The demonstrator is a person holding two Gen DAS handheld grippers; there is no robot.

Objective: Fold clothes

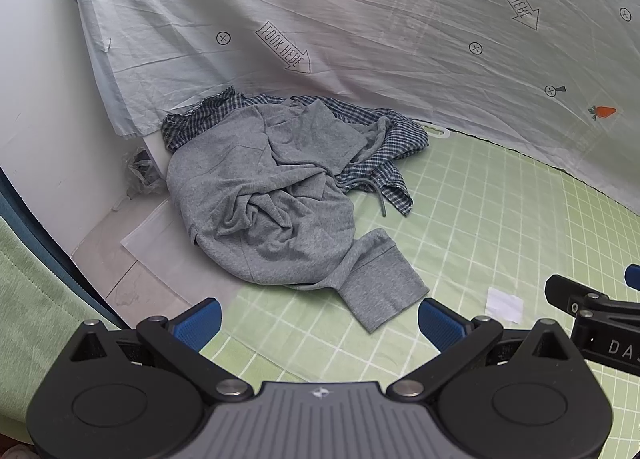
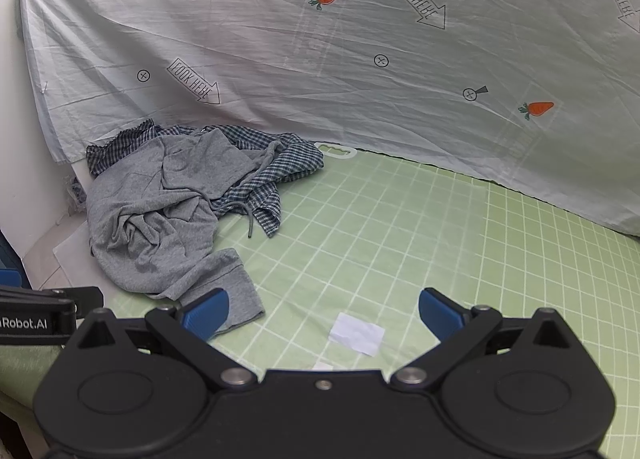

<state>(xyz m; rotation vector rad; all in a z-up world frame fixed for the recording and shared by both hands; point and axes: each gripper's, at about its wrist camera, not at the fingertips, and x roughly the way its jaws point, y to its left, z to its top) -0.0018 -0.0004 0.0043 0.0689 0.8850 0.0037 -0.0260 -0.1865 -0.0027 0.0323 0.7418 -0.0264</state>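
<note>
A crumpled grey hoodie (image 1: pixel 276 203) (image 2: pixel 152 219) lies in a heap at the left end of the green grid mat (image 1: pixel 500 219) (image 2: pixel 400 239). Under and behind it lies a dark checked shirt (image 1: pixel 384 147) (image 2: pixel 276 167). One grey sleeve cuff (image 1: pixel 380 291) (image 2: pixel 244 295) points toward me. My left gripper (image 1: pixel 318 321) is open just short of that cuff, nothing between its blue pads. My right gripper (image 2: pixel 322 311) is open too, its left pad (image 2: pixel 208 309) over the cuff's edge, empty. The right gripper's side (image 1: pixel 592 307) shows in the left wrist view.
A pale sheet (image 1: pixel 360 19) (image 2: pixel 320 59) printed with carrots and arrows hangs behind the mat. A white paper slip (image 1: pixel 505 305) (image 2: pixel 357 333) lies on the mat. A white wall (image 1: pixel 40 119) and floor tiles (image 1: pixel 120 267) are left of the heap.
</note>
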